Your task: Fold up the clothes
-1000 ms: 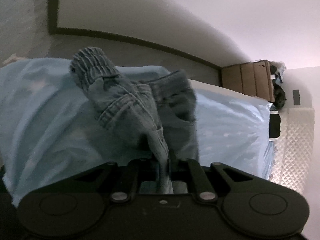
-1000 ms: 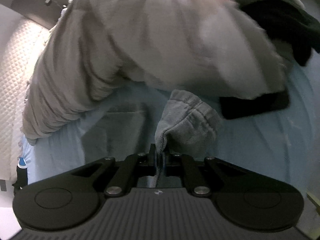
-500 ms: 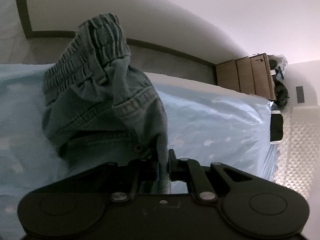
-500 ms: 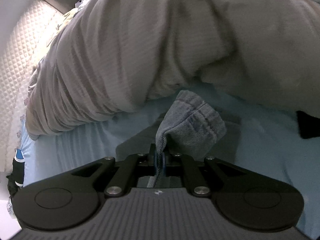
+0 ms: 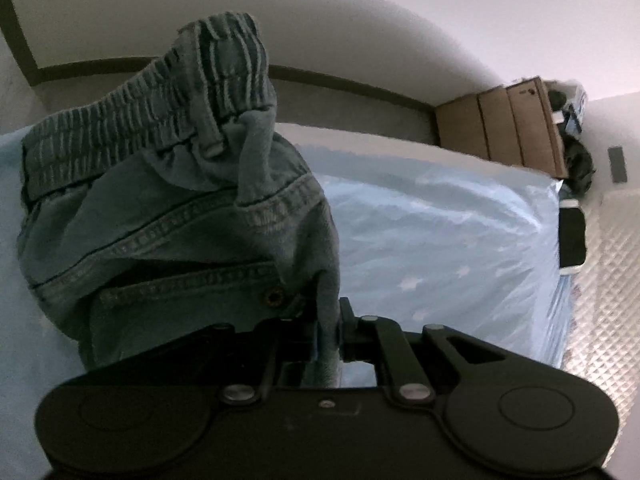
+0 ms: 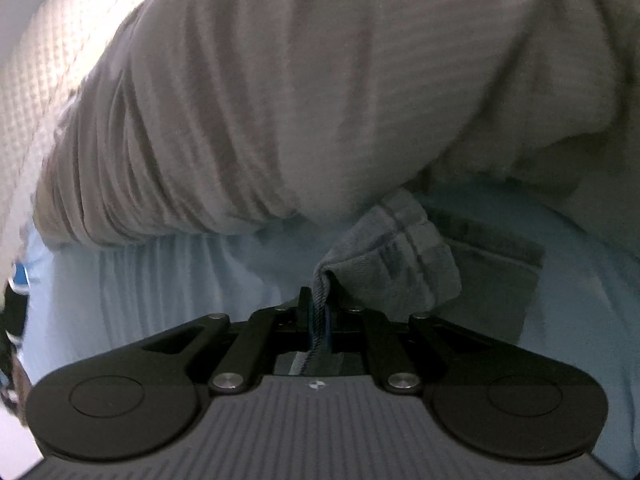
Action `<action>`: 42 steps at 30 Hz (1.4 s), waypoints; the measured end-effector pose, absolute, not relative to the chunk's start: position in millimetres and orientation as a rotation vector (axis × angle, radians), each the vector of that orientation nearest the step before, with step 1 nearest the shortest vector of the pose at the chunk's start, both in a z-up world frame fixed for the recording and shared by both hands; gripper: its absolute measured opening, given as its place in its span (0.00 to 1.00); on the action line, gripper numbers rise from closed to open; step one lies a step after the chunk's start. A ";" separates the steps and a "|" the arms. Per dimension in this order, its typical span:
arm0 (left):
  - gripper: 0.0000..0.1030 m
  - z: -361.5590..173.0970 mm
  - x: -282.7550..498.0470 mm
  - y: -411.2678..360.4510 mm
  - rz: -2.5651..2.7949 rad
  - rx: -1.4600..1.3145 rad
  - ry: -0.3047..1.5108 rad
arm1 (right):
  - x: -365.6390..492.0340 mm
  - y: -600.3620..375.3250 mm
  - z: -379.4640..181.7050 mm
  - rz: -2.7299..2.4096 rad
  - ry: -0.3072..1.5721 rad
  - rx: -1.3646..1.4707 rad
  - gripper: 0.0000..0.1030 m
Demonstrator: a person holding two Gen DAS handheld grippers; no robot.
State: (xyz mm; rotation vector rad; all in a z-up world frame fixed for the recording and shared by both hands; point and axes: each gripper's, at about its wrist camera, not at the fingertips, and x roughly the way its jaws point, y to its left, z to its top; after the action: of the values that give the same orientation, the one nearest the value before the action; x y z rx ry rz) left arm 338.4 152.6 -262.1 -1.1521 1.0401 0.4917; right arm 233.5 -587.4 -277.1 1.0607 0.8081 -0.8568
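My left tongs [image 5: 328, 320] and right tongs [image 6: 318, 304] each pinch the denim shorts [image 5: 172, 216], whose legs I can't see. They hang over the pale blue bed sheet [image 5: 432, 232], beside a grey blanket [image 6: 320, 80]; wooden drawers [image 5: 504, 124] stand beyond.

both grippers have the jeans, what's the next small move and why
Probably draw the two grippers apart to pull the denim flat. The left gripper pinches the jeans near the bunched elastic waistband, the right gripper a hem edge, and the cloth sags crumpled over the blue sheet.
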 end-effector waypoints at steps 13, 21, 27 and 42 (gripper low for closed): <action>0.49 -238.9 341.4 93.1 0.309 -0.980 1.129 | 192.3 -583.6 -264.4 -0.679 0.819 0.941 0.50; 0.49 -220.3 295.8 37.3 0.221 -0.886 1.206 | 95.8 -601.8 -265.6 -0.726 0.805 1.006 0.50; 0.49 -195.9 248.1 17.0 0.188 -0.833 1.208 | 71.7 -606.9 -301.3 -0.677 0.815 1.091 0.53; 0.50 -154.9 146.7 16.1 0.212 -0.647 1.197 | 74.8 -617.5 -355.9 -0.636 0.763 1.223 0.61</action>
State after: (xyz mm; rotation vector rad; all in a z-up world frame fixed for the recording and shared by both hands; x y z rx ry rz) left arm 146.7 16.1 -154.9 -0.6472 1.1965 0.2118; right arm 74.8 -617.5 -355.9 1.2229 0.7634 -0.6356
